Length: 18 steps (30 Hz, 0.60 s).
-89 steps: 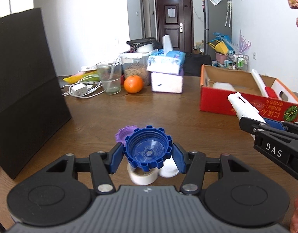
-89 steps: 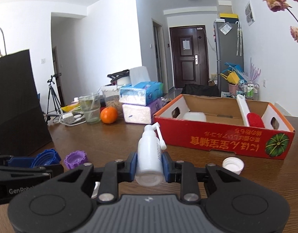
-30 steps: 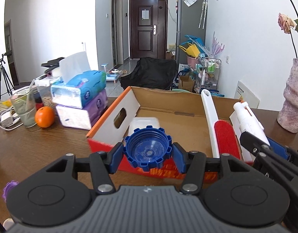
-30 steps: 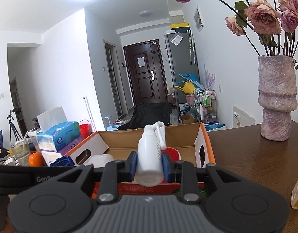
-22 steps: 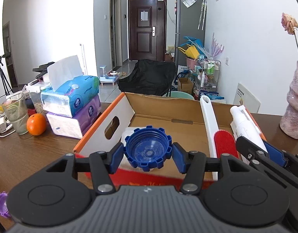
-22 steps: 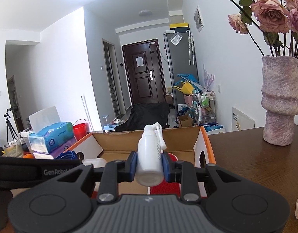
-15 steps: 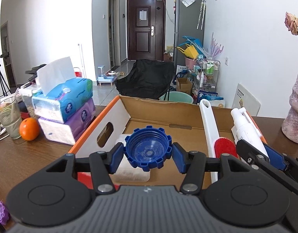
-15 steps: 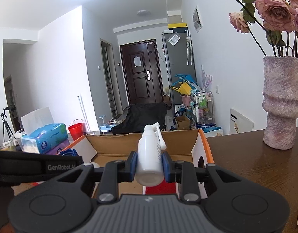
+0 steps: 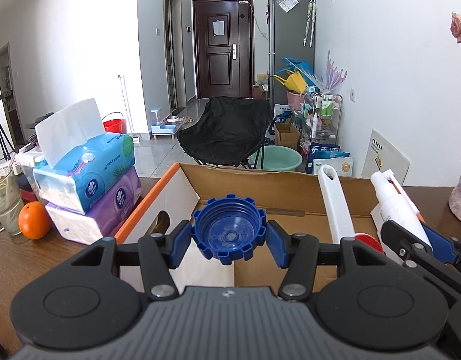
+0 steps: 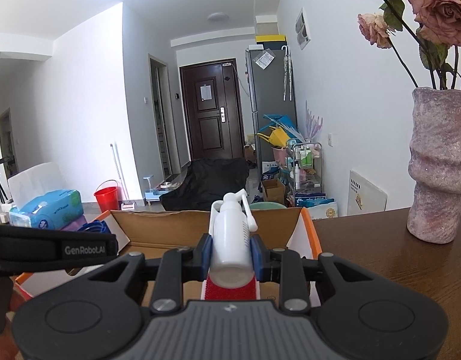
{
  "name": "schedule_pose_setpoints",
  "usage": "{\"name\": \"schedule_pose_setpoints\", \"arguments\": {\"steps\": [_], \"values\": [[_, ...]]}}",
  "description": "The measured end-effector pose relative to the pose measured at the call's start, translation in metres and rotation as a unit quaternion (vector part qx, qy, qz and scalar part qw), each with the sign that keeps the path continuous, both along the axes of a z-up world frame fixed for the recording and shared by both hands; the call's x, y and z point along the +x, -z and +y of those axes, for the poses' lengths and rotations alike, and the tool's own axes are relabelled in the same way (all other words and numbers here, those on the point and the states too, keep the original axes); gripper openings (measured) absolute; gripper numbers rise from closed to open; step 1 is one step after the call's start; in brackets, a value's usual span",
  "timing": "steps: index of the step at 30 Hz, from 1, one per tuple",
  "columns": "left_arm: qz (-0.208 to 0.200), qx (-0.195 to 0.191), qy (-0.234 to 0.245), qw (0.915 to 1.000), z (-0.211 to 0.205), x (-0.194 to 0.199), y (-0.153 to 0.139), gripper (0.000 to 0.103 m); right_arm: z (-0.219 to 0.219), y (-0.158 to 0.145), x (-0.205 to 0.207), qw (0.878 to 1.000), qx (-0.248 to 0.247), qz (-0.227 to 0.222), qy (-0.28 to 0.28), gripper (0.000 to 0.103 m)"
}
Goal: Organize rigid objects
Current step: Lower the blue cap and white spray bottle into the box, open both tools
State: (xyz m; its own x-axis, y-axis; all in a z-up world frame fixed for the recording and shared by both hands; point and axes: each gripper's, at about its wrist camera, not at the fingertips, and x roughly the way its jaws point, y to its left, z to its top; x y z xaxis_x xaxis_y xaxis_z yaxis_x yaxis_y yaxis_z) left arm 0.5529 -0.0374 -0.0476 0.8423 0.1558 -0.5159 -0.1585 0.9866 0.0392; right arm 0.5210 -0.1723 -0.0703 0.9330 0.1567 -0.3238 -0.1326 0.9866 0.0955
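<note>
Right now both grippers hang over the open cardboard box (image 9: pixel 182 186), each loaded, presumably so both items can be dropped in one go; left gripper (image 9: pixel 229 240) has its blue pads pressed on the two sides of the blue screw cap (image 9: pixel 229 232), jaws partly apart because the cap is wide, cap turned hollow side toward the camera and sitting above the box floor, over a white flat thing lying inside; right gripper (image 10: pixel 230 253) is clamped tight on the white spray bottle (image 10: pixel 230 234), held by its body with the nozzle pointing away toward the far box wall, bottle bottom facing the lens, so it would go in lengthwise; under it in the box lies the red-headed white brush (image 9: pixel 335 207), its long handle leaning up on the far wall; the bottle hangs above the brush's red pad, so it may land on it; tissue packs (image 9: pixel 86 177), orange (image 9: pixel 34 220) and glass (image 9: pixel 4 201) stand on the wooden table (image 10: pixel 410 270) left of the box, vase (image 10: pixel 437 165) to the right, all clear of the drop; I judge release into the box is the step in hand, nothing let go yet
</note>
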Motion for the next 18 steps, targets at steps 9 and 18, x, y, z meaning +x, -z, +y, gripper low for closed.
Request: {"name": "schedule_pose_setpoints", "arguments": {"steps": [9,18], "values": [[0.013,0.002,0.002,0.9999,0.004,0.005,0.006,0.057,0.004,0.005,0.002,1.000,-0.013,0.006,-0.003,0.027],[0.000,0.005,-0.032,0.9995,0.020,0.003,0.005,0.103,-0.002,0.006,0.002,0.999,-0.017,0.018,0.030,0.094]]}}
